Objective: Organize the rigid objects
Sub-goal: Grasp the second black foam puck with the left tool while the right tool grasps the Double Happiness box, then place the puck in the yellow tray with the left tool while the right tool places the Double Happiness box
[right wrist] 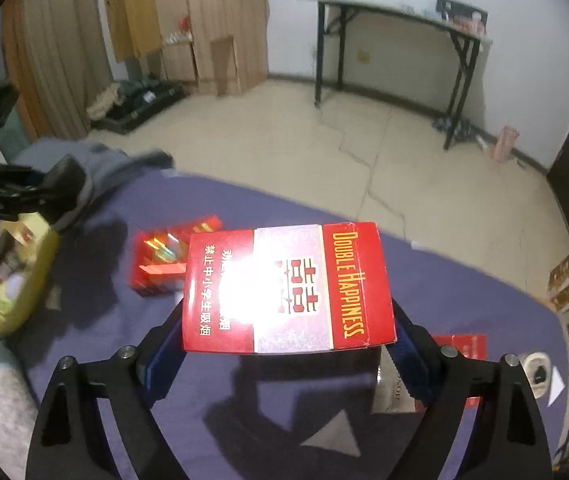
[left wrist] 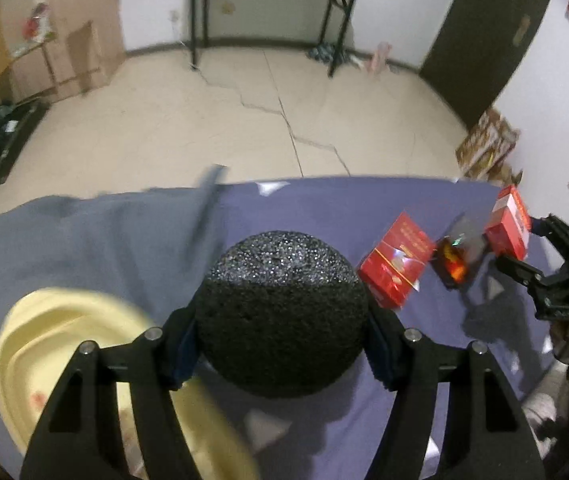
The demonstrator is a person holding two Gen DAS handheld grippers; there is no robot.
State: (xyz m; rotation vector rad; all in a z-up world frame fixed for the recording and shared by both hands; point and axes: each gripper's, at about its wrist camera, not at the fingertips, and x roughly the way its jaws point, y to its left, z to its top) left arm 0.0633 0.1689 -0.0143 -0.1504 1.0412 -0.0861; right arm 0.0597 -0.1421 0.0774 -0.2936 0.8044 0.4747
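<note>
We clamp the ball (left wrist: 282, 312) in our left gripper (left wrist: 282, 344) and the box (right wrist: 288, 288) in our right gripper (right wrist: 288, 344), ready for the basin (left wrist: 64, 344) at eight o'clock.

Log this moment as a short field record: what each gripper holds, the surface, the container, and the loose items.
left gripper: shut on black foam ball, pads pressing its sides
right gripper: shut on red Double Happiness box, held flat between the pads
surface: purple-blue cloth
container: pale yellow basin, below and to the left of the ball in the left wrist view
loose items: a second red box and a small dark glossy pack lying on the cloth
</note>
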